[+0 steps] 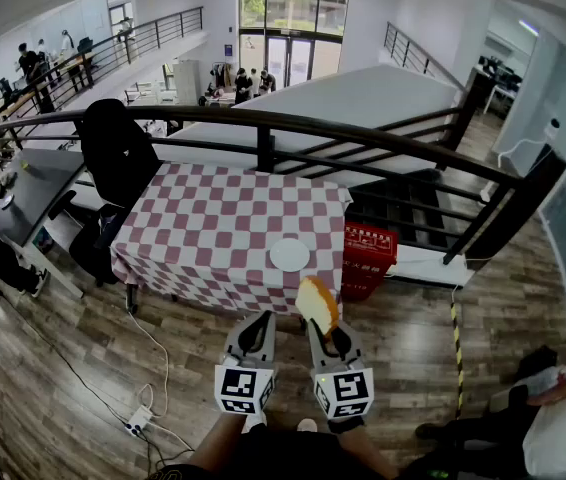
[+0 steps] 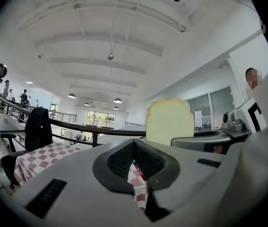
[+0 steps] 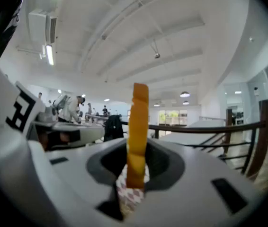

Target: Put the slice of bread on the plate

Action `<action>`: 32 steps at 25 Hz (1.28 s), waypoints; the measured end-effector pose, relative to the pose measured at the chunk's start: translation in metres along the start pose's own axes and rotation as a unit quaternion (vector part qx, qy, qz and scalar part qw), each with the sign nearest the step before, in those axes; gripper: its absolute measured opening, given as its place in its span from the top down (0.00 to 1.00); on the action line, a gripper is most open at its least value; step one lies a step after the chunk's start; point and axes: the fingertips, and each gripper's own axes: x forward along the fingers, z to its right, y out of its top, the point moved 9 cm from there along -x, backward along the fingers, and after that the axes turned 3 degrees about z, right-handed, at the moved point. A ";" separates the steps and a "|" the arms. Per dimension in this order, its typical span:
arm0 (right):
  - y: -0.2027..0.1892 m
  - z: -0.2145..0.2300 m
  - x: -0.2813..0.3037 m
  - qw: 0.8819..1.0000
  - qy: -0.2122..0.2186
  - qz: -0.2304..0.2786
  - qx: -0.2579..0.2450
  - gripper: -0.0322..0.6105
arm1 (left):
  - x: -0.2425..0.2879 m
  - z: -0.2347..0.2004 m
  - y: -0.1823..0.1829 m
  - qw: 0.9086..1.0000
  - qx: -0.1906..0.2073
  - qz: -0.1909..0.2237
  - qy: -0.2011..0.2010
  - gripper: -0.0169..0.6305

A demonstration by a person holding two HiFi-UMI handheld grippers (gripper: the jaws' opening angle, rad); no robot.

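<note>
A slice of bread (image 1: pixel 317 304) with a tan crust stands upright in my right gripper (image 1: pixel 325 330), which is shut on its lower edge. In the right gripper view the slice (image 3: pixel 138 126) shows edge-on between the pads. In the left gripper view its pale face (image 2: pixel 169 121) shows to the right. The white plate (image 1: pixel 289 255) lies near the front edge of the red-and-white checkered table (image 1: pixel 213 218), just beyond the bread and apart from it. My left gripper (image 1: pixel 256 326) hangs beside the right one, its jaws together with nothing in them (image 2: pixel 134 150). Both grippers are short of the table, over the wooden floor.
A black office chair (image 1: pixel 113 153) stands at the table's left. A red crate (image 1: pixel 368 253) sits at its right. A dark railing (image 1: pixel 363 138) runs behind the table. A cable and power strip (image 1: pixel 141 420) lie on the floor at left. A person (image 1: pixel 563 418) sits at lower right.
</note>
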 end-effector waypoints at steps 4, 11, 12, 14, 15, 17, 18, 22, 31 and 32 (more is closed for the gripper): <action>-0.007 -0.019 0.015 1.000 0.004 -0.010 0.003 0.79 | -0.005 -0.024 -0.003 1.000 -0.005 -0.001 0.002 0.95; -0.011 -0.038 0.023 1.000 -0.004 -0.023 -0.009 0.79 | -0.013 -0.052 -0.018 1.000 -0.030 -0.002 0.003 0.95; -0.012 -0.038 0.025 1.000 -0.009 -0.025 -0.008 0.79 | -0.011 -0.056 -0.020 0.999 -0.034 -0.002 0.001 0.95; -0.015 -0.036 0.028 0.999 -0.020 -0.033 -0.006 0.79 | -0.005 -0.060 -0.023 0.999 -0.041 -0.006 -0.004 0.95; -0.016 -0.034 0.028 0.999 -0.023 -0.040 -0.005 0.79 | -0.003 -0.061 -0.025 0.999 -0.045 -0.010 -0.007 0.95; -0.020 -0.028 0.030 0.998 -0.027 -0.053 -0.003 0.79 | 0.002 -0.060 -0.029 0.999 -0.049 -0.016 -0.012 0.95; -0.022 -0.024 0.033 0.998 -0.028 -0.056 -0.002 0.79 | 0.006 -0.060 -0.032 0.999 -0.049 -0.019 -0.013 0.95; -0.030 -0.003 0.060 0.998 -0.019 -0.062 0.005 0.79 | 0.037 -0.066 -0.042 0.998 -0.050 -0.034 -0.005 0.95; -0.016 0.100 0.172 0.998 0.041 -0.028 0.034 0.79 | 0.163 -0.071 -0.033 0.998 -0.014 -0.039 0.040 0.95; -0.011 0.113 0.183 0.998 0.041 -0.018 0.032 0.79 | 0.177 -0.072 -0.032 0.998 -0.010 -0.037 0.048 0.95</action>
